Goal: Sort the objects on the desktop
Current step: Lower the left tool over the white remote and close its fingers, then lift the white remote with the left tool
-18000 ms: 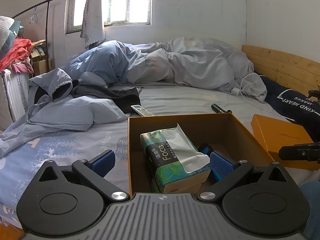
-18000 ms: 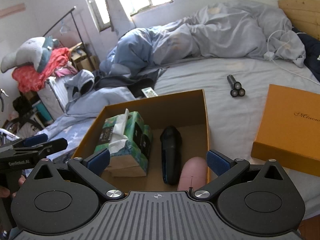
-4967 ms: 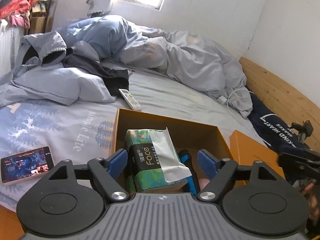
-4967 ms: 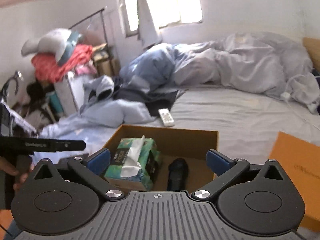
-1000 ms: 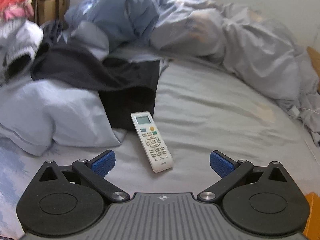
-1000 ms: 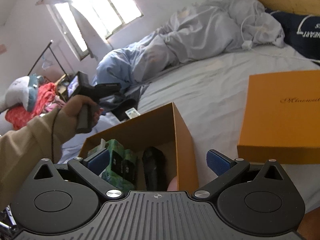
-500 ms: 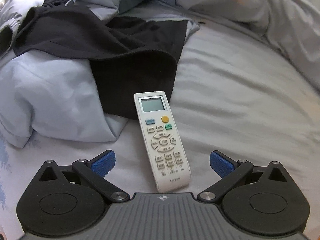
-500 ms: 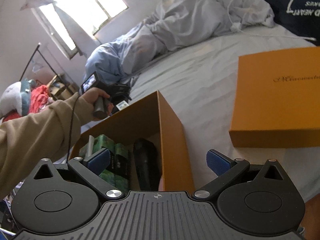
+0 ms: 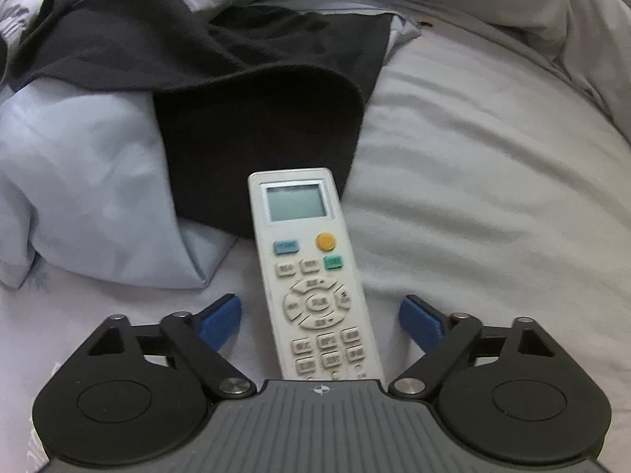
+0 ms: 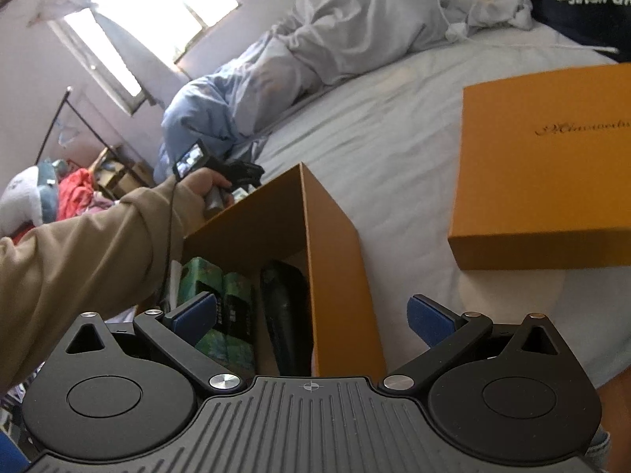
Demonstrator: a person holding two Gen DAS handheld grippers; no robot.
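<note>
The step in hand is the pick-up of the white remote (image 9: 315, 272), which lies face up on the grey bed sheet (image 9: 493, 197) in the centre of the left wrist view, its screen end just touching the edge of a black garment (image 9: 256, 126) in the upper middle of the frame. The left claw (image 9: 319, 315) straddles the remote's lower half: its jaws are closing, with the remote between them, but a strip of sheet shows on each side between the blue pads (image 9: 221, 317) and the remote's long edges, so nothing is gripped yet.

In the right wrist view the right claw (image 10: 311, 319) hangs at the bottom centre with its jaws apart and nothing between them, over the near corner of the open orange box (image 10: 335, 260). Inside the box, at the lower left of centre, sit a green tissue pack (image 10: 221, 295) and a dark oblong object (image 10: 284, 307). The orange lid (image 10: 552, 165) lies on the bed at the right. A beige sleeve (image 10: 79, 260) reaches from the left edge toward the far side of the box.

The next move probably calls for the left jaws to finish closing squarely on the remote's sides, low enough to catch its thin body against the soft sheet, then a lift and a carry back to the box.
</note>
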